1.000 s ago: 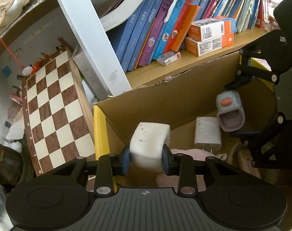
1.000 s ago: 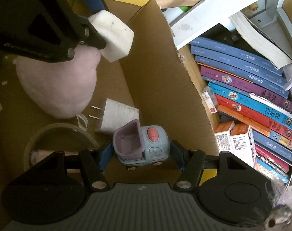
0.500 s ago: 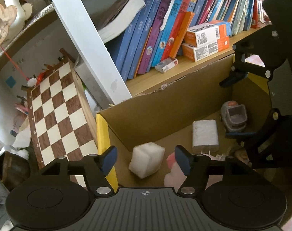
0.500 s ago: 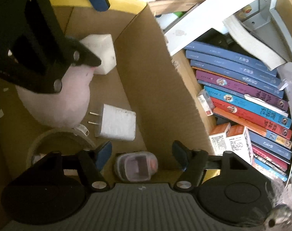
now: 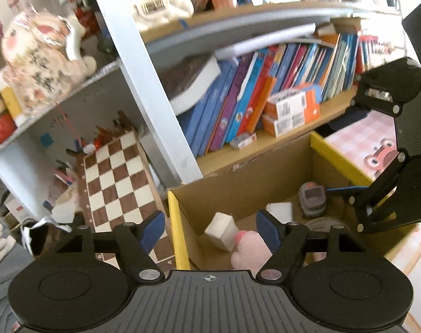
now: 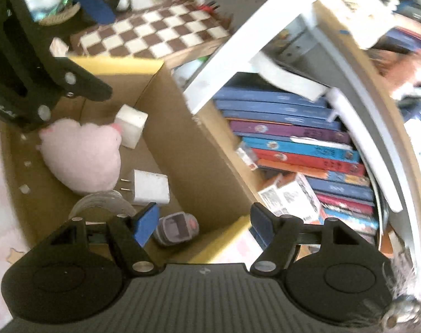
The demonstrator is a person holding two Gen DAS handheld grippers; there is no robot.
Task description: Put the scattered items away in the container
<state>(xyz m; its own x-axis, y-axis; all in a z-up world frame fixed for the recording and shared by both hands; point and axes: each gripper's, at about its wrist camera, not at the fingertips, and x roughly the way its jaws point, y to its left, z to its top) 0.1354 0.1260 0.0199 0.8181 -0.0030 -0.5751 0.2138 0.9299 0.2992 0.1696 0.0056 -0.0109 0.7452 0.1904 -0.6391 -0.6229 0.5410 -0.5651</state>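
The cardboard box (image 5: 238,177) (image 6: 199,161) holds a white foam block (image 5: 220,229) (image 6: 131,123), a pink plush toy (image 5: 245,251) (image 6: 80,158), a white plug adapter (image 5: 280,211) (image 6: 149,187), a grey toy truck (image 5: 312,198) (image 6: 175,227) and a clear tape roll (image 6: 99,202). My left gripper (image 5: 210,230) is open and empty above the box's near-left corner. My right gripper (image 6: 202,222) is open and empty above the box's corner, over the truck. It also shows in the left wrist view (image 5: 377,194).
A bookshelf with a row of books (image 5: 252,102) (image 6: 293,144) and small cartons (image 5: 291,111) stands behind the box. A chessboard (image 5: 116,183) (image 6: 155,36) leans beside it. A pink checked cloth (image 5: 363,138) lies to the right.
Both grippers let go of their items, the foam block and the toy truck, which now lie in the box. Both grippers have lifted up and back from the box.
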